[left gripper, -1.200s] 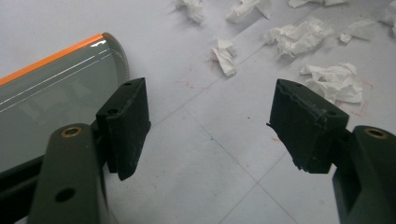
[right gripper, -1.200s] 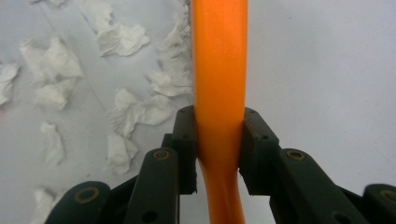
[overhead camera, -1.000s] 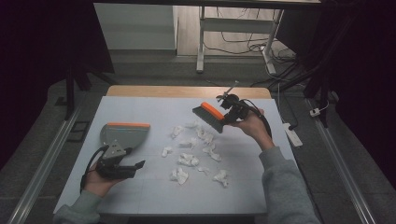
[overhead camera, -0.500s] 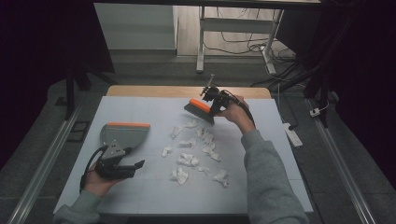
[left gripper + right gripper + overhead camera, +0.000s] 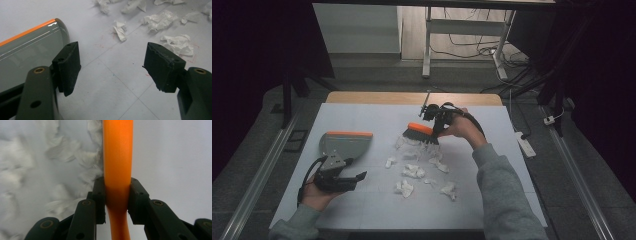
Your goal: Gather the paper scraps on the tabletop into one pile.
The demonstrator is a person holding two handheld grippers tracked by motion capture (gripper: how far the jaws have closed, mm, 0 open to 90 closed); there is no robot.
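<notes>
A hand brush (image 5: 419, 133) with an orange back and dark bristles stands on the far side of the white table (image 5: 492, 200), bristles down at the far edge of several crumpled paper scraps (image 5: 412, 171). My right gripper (image 5: 435, 122) is shut on its orange handle (image 5: 117, 157), with the pads pressing both sides. A grey dustpan (image 5: 343, 143) with an orange lip lies at the left. My left gripper (image 5: 343, 179) rests just in front of it. Its jaws (image 5: 112, 47) are open over bare table, with the dustpan (image 5: 27, 50) beside the left jaw and paper scraps (image 5: 162, 18) beyond.
The table's wooden far edge (image 5: 372, 97) runs along the back. A white power strip (image 5: 525, 142) lies off the table's right side. Metal desk legs (image 5: 428, 45) and cables stand on the floor beyond.
My right hand has carried the brush left and down onto the far edge of the paper scraps. The left hand and the dustpan have stayed where they were.
</notes>
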